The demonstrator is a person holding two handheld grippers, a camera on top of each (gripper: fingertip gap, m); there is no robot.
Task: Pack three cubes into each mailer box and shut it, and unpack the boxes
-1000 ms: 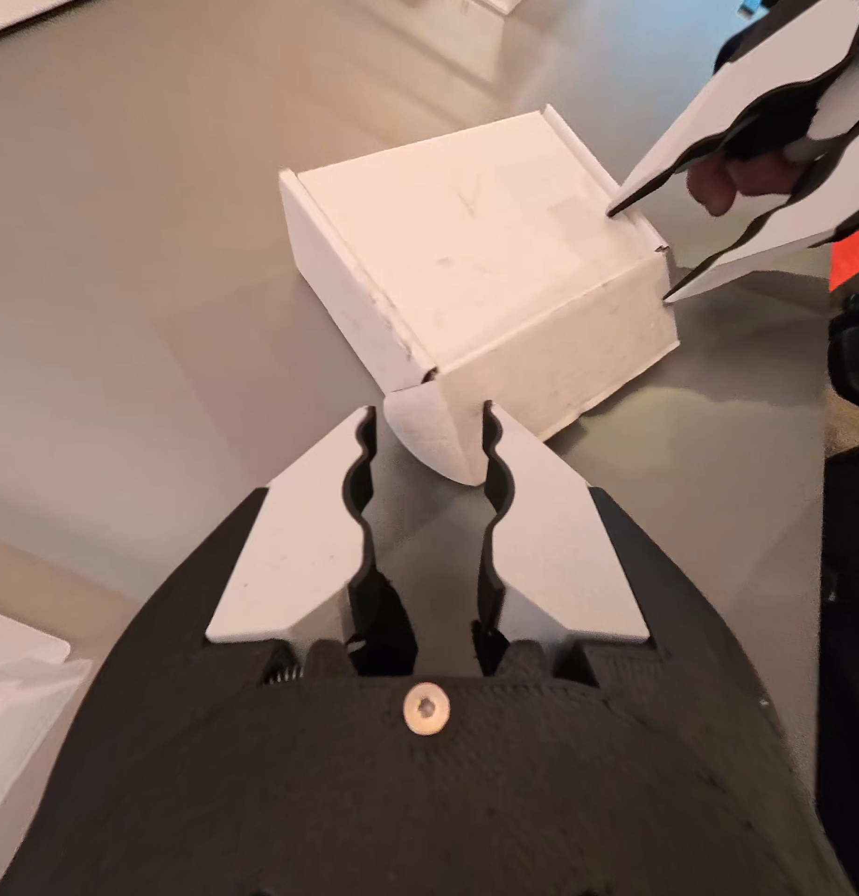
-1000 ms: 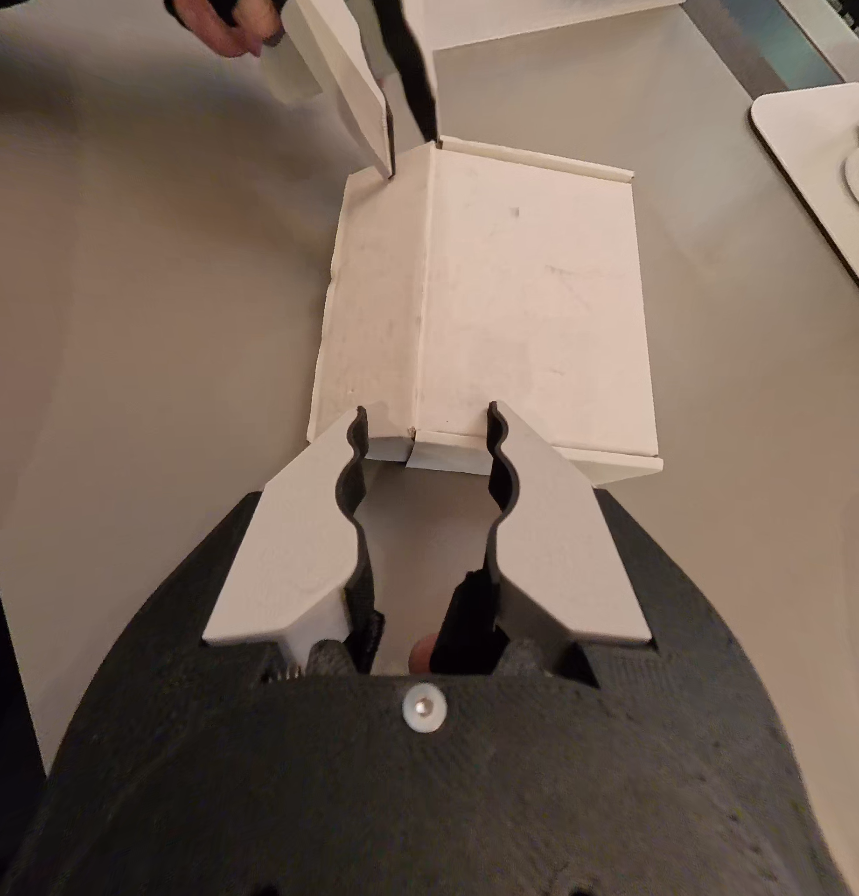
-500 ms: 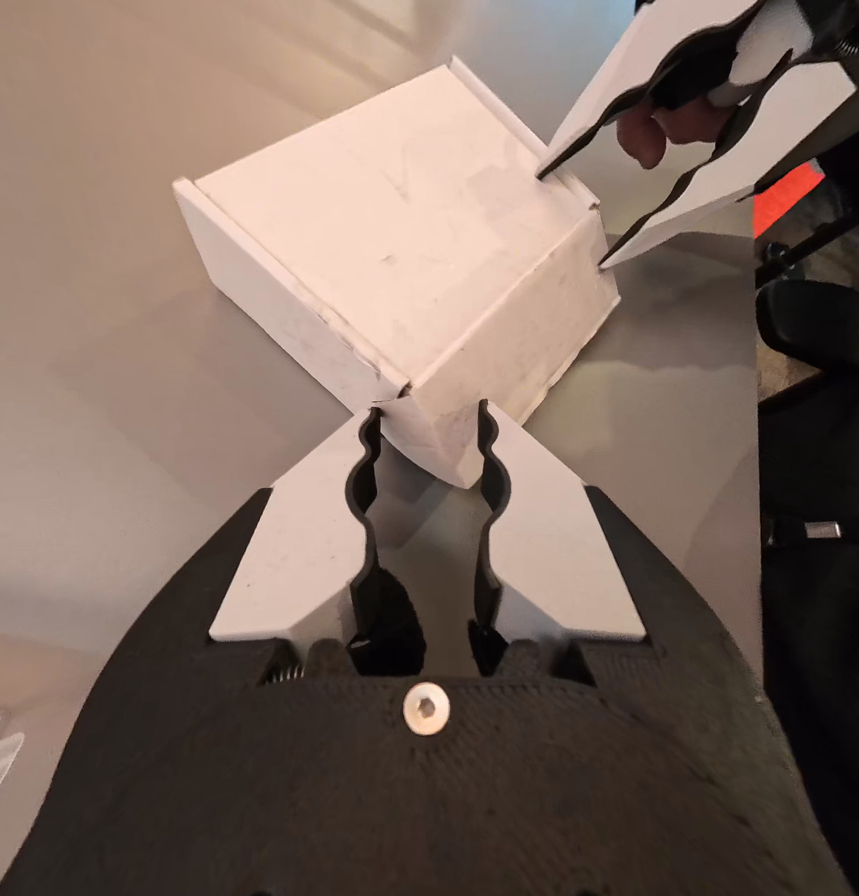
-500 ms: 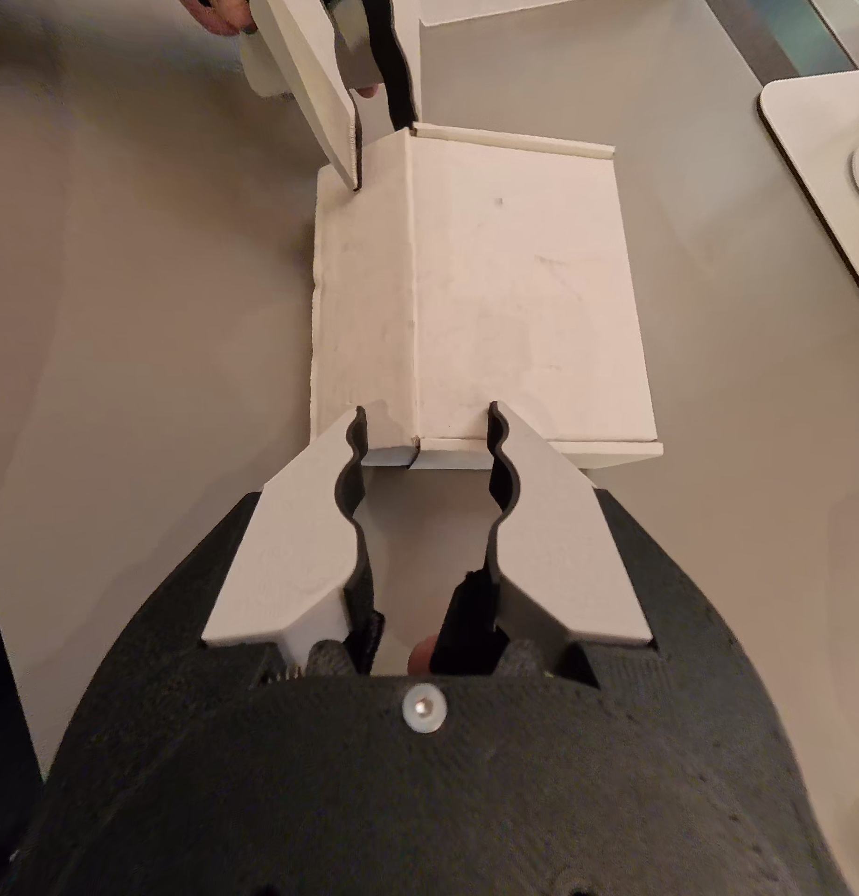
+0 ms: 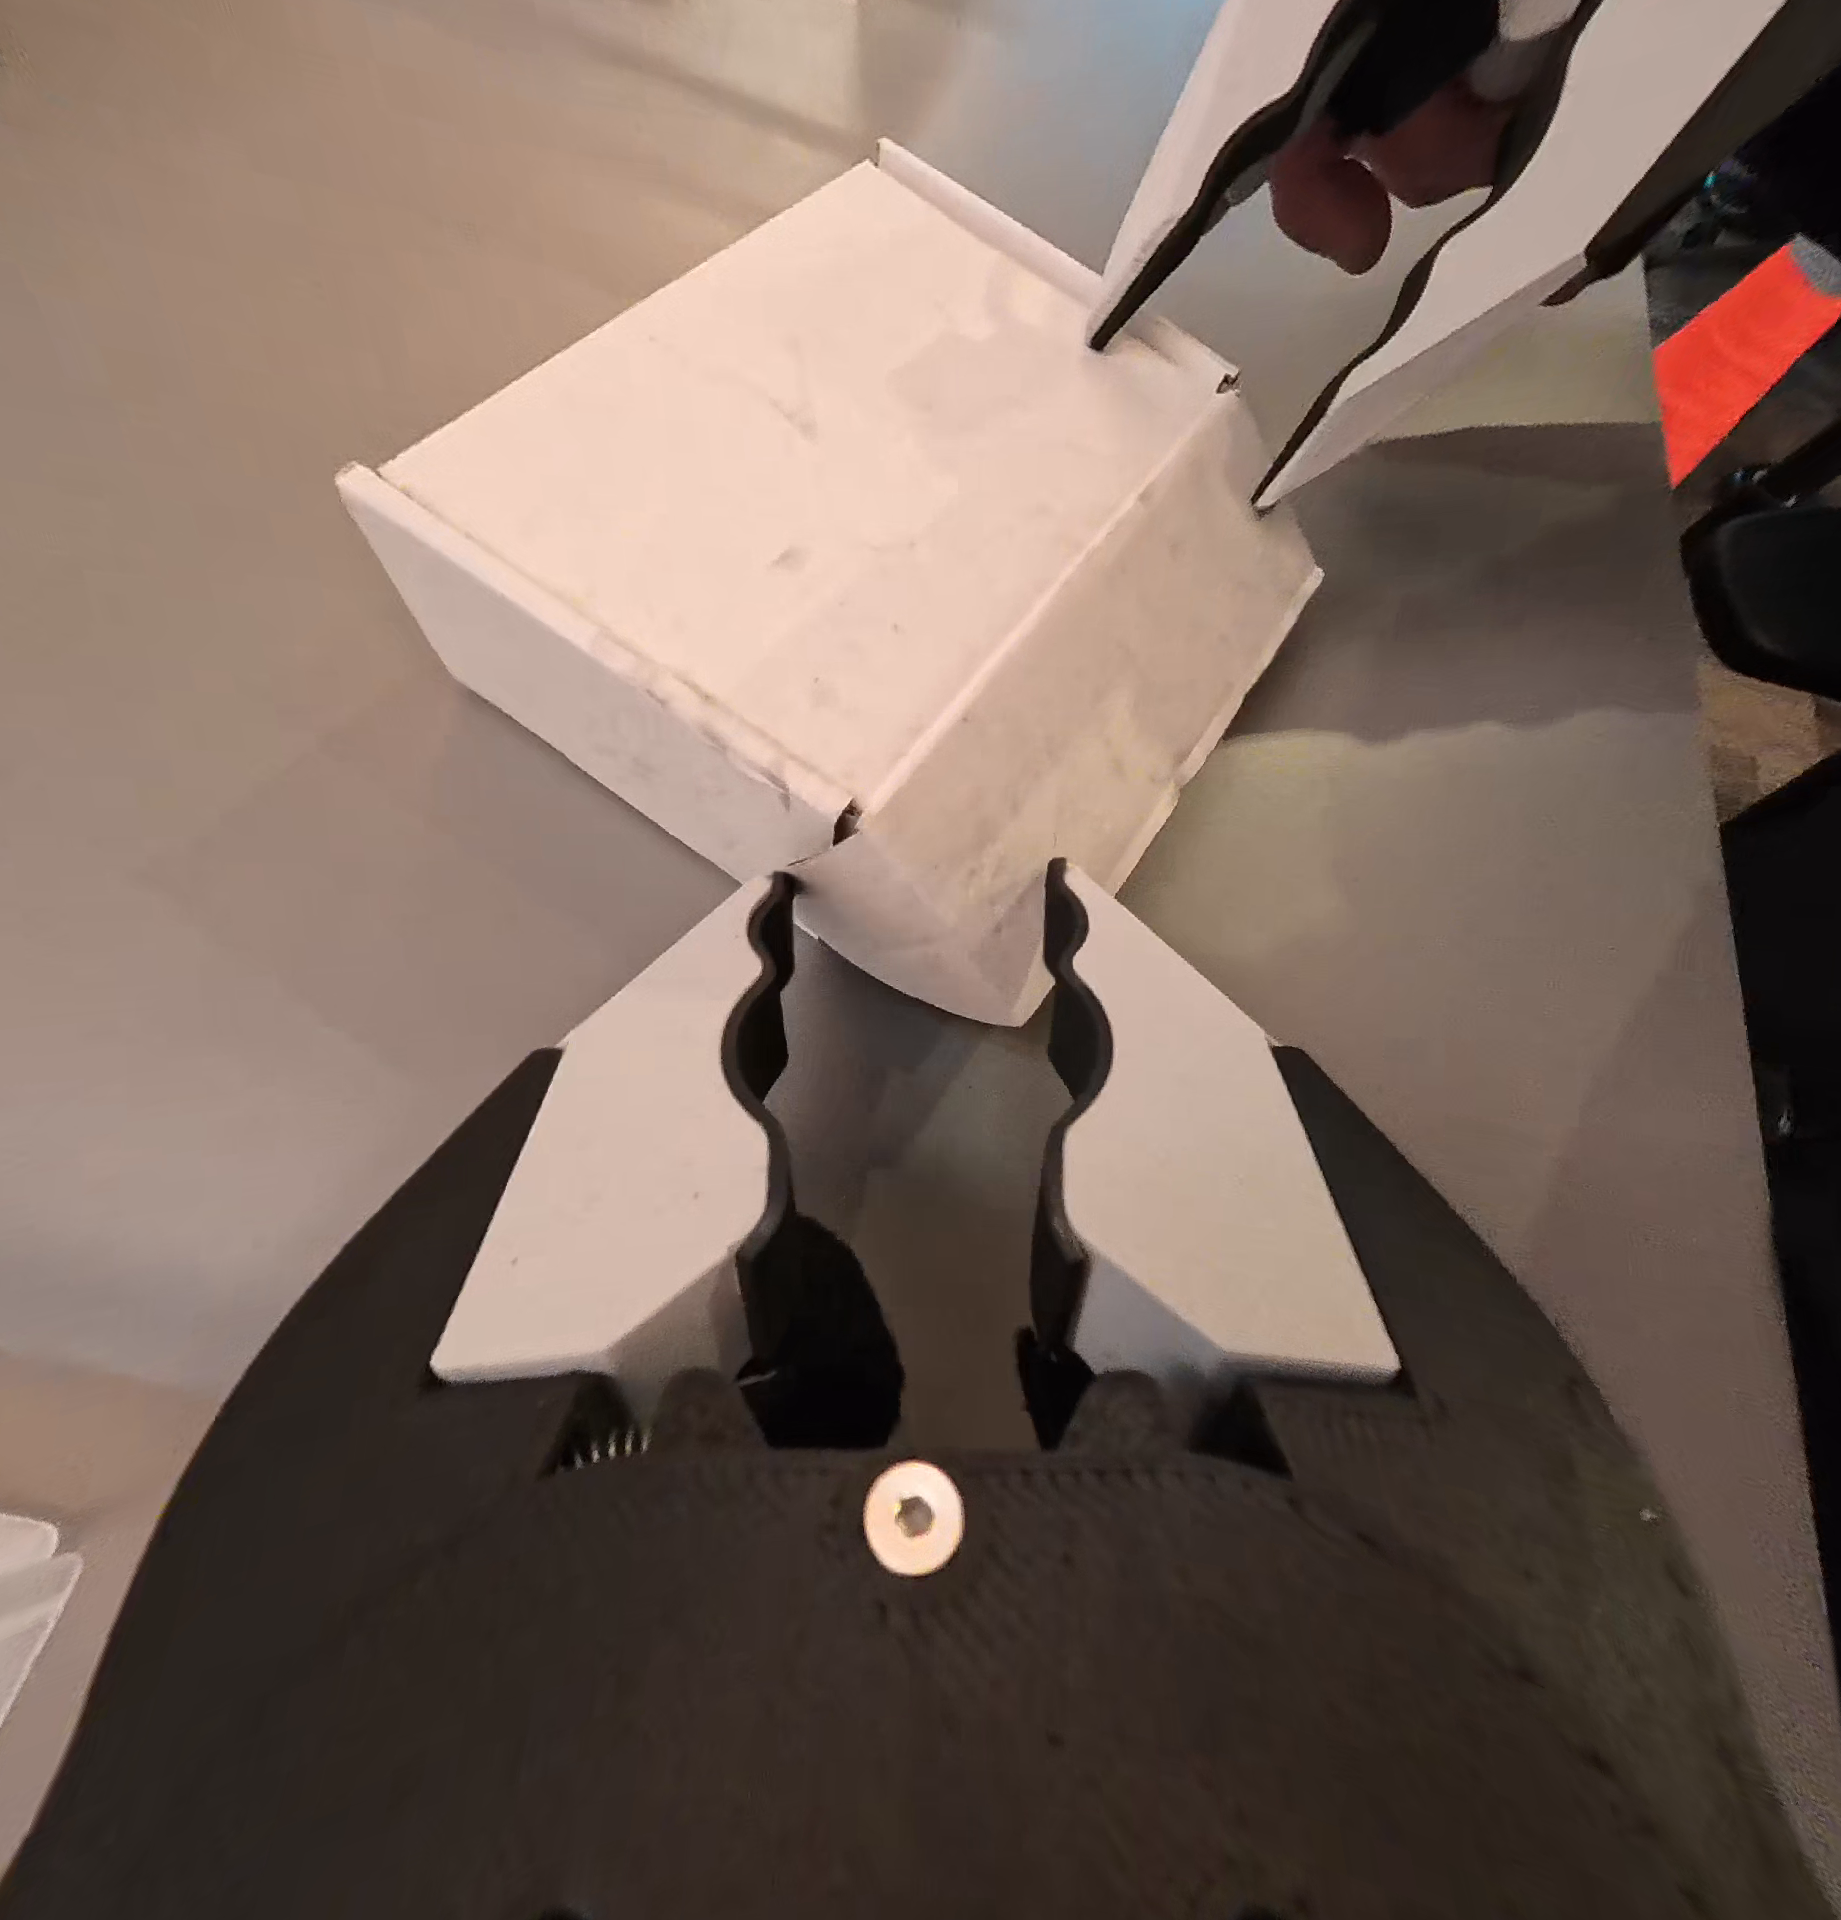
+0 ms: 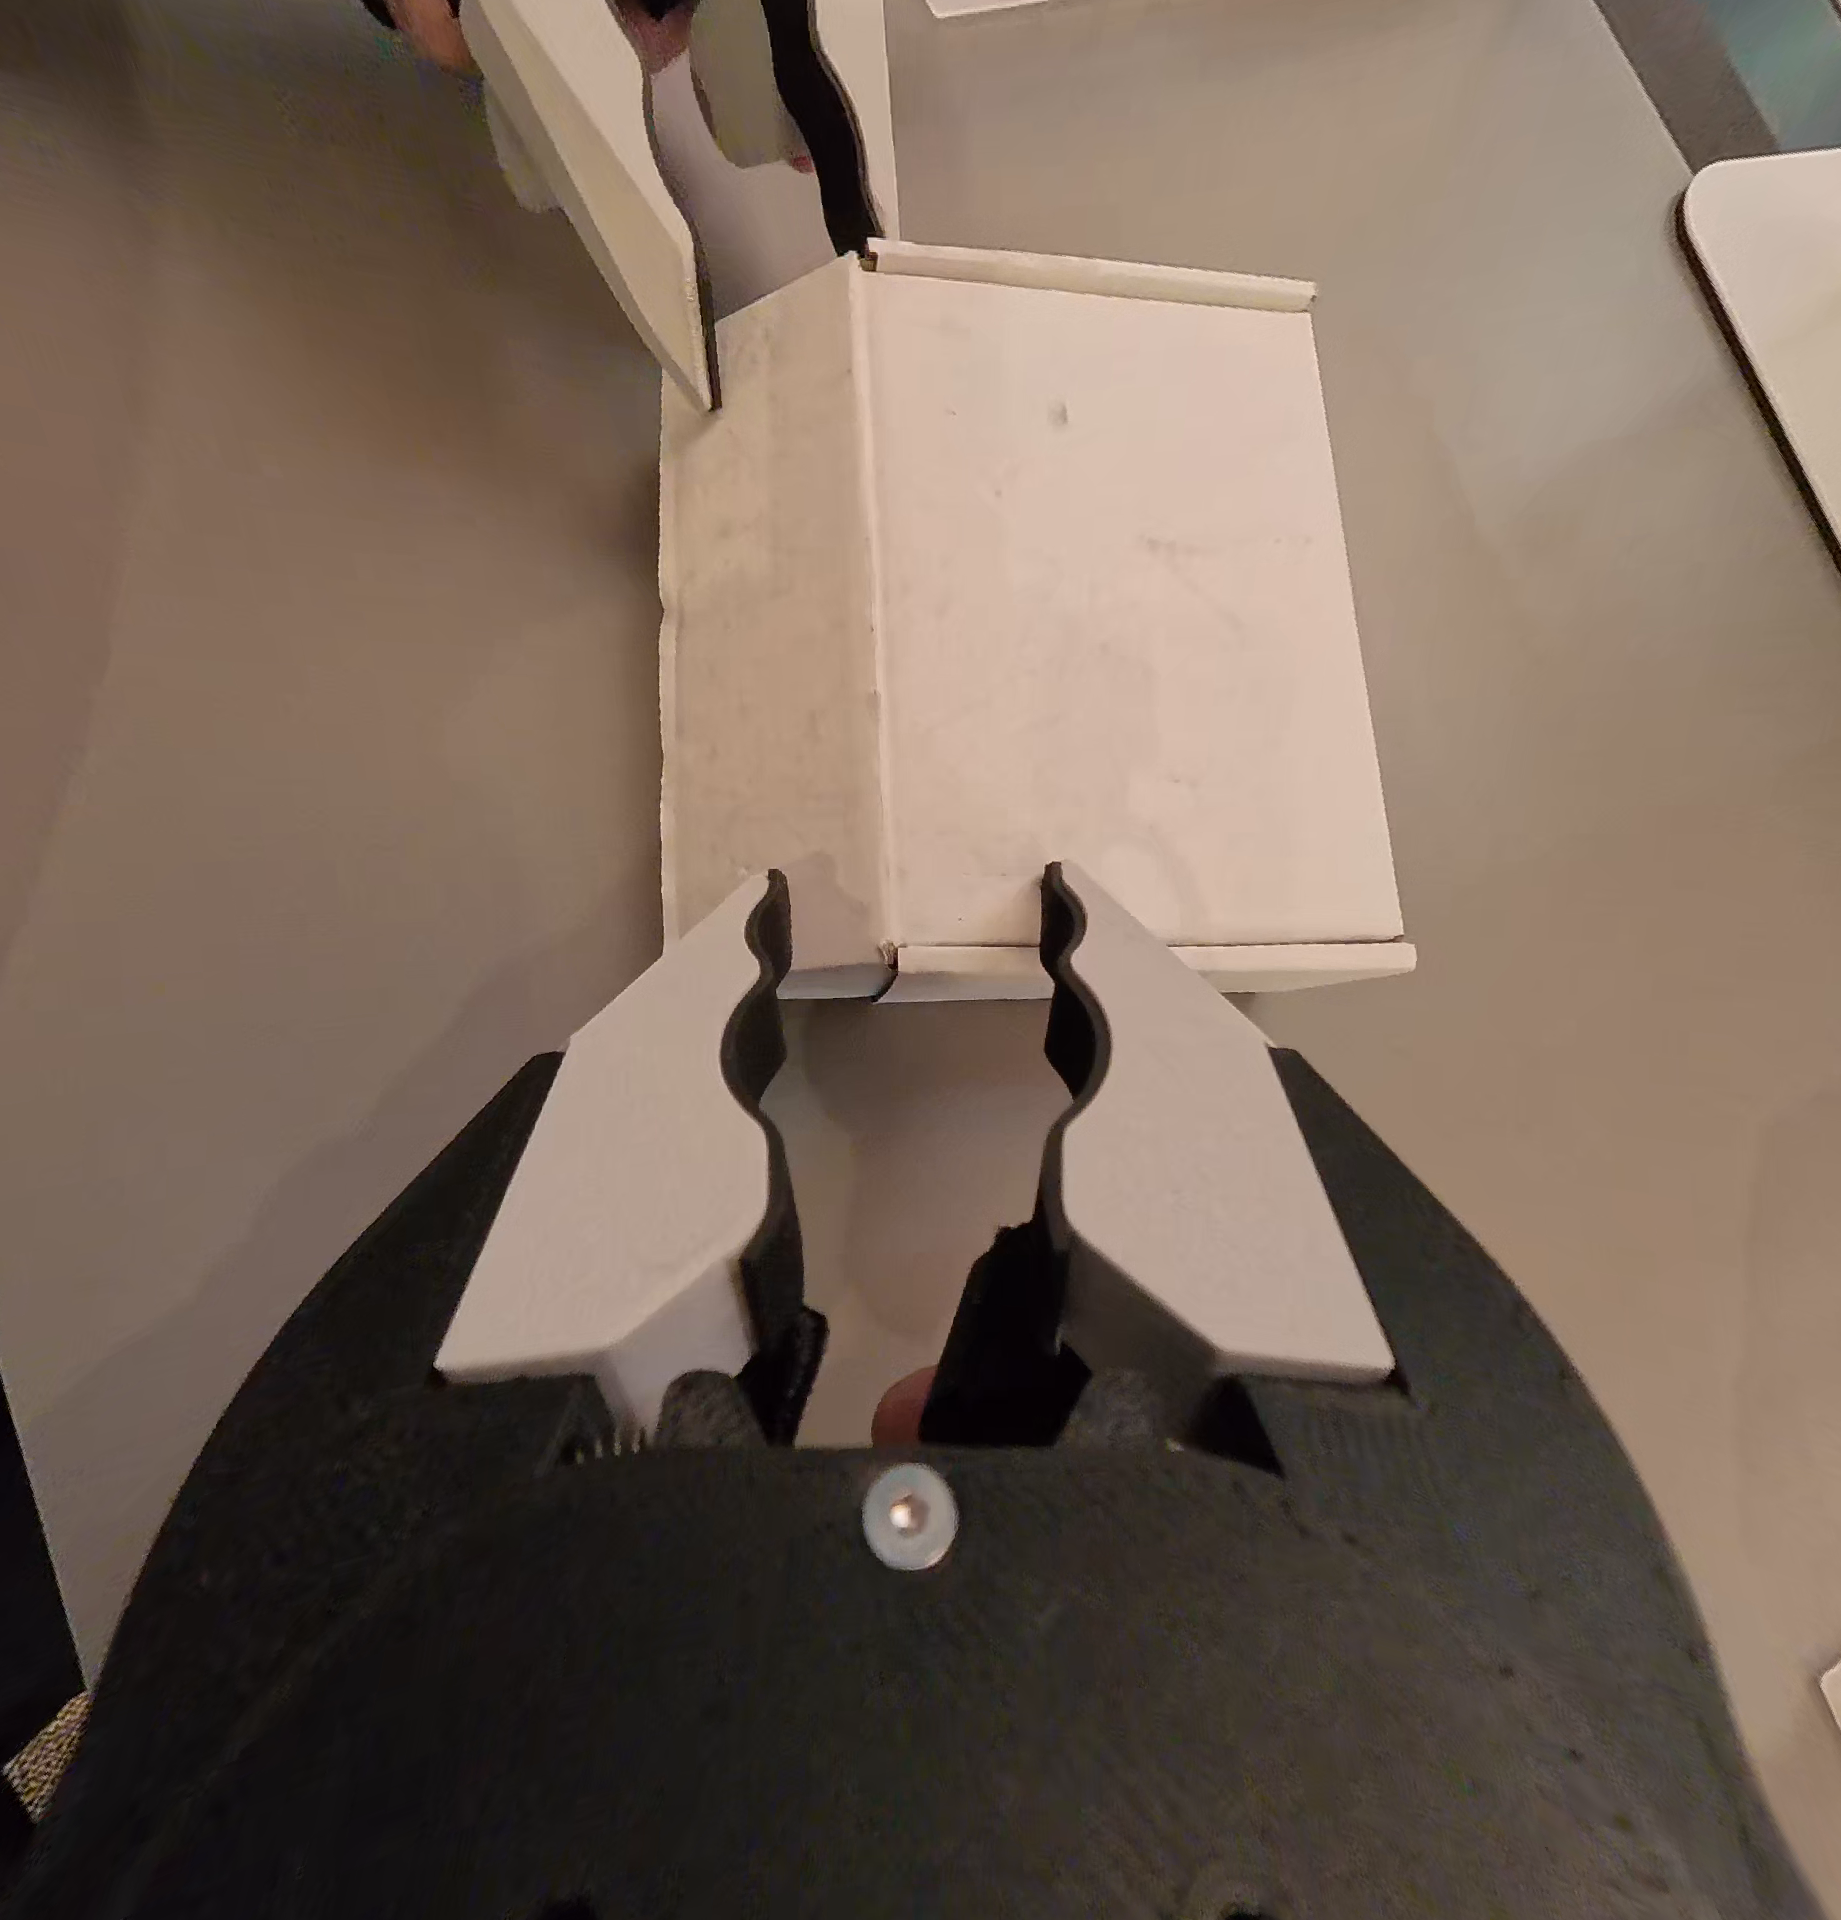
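Now the grey desk (image 5: 220,935) carries the closed white mailer box (image 6: 1082,623) at its middle; left gripper (image 5: 918,891) straddles the near corner, right gripper (image 6: 908,891) the opposite corner, both jaws open, gripping nothing

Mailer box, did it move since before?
Yes, a little: the white mailer box swung its far end left, away from the white board at the right edge.
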